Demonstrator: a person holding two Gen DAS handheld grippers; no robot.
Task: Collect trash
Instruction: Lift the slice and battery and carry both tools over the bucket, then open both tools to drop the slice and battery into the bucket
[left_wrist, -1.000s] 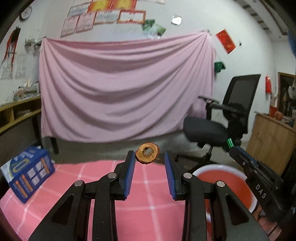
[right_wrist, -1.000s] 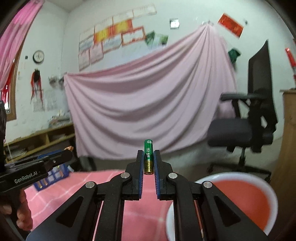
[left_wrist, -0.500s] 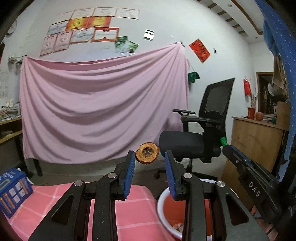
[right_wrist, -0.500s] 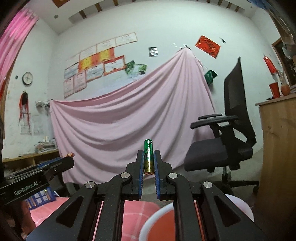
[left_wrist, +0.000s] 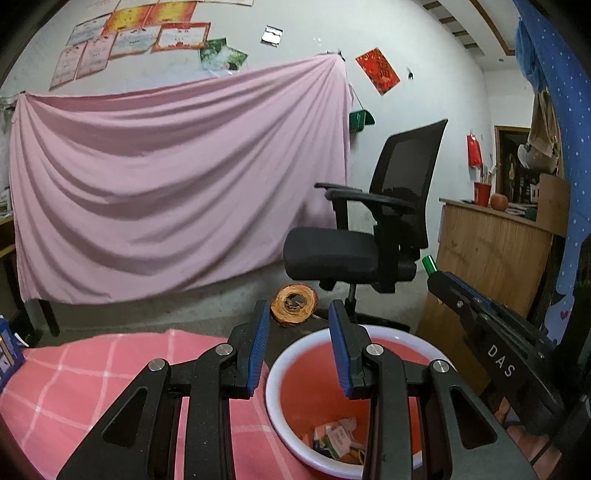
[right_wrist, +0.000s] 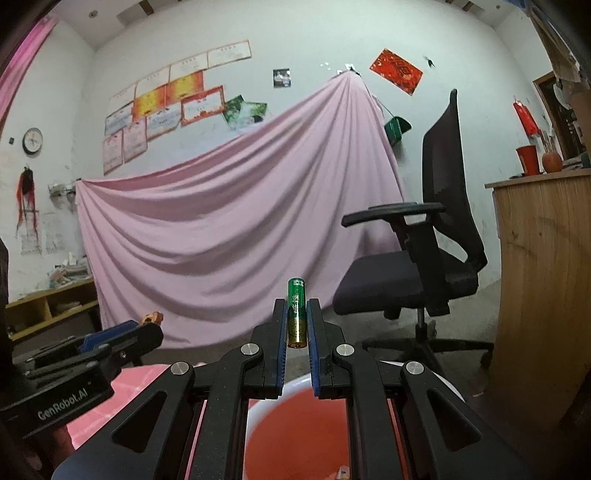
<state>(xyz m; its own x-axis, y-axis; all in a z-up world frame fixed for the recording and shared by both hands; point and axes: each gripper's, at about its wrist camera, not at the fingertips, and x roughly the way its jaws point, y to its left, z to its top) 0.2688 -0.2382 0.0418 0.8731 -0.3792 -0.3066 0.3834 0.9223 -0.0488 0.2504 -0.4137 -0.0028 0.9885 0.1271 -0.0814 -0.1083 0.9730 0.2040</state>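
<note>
Now that both have swung from the pink checked worktop (left_wrist: 92, 373) over the white-rimmed red plastic bin (left_wrist: 295, 363), the left hand-held gripper (left_wrist: 295, 325) clamps a brown dried fruit ring (left_wrist: 294, 304) and the right hand-held gripper (right_wrist: 296, 321) a green-and-gold battery (right_wrist: 297, 313); release looks next.

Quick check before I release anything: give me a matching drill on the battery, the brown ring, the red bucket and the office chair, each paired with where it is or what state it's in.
Things:
1. battery
2. brown ring
3. red bucket
4. office chair

Places or states:
A. stands on the floor in front of the pink sheet
B. upright, clamped in the right tool
C. below both tools, with scraps at its bottom
D. at the tips of the left tool

Pairs: 1-B, 2-D, 3-C, 4-A
</note>
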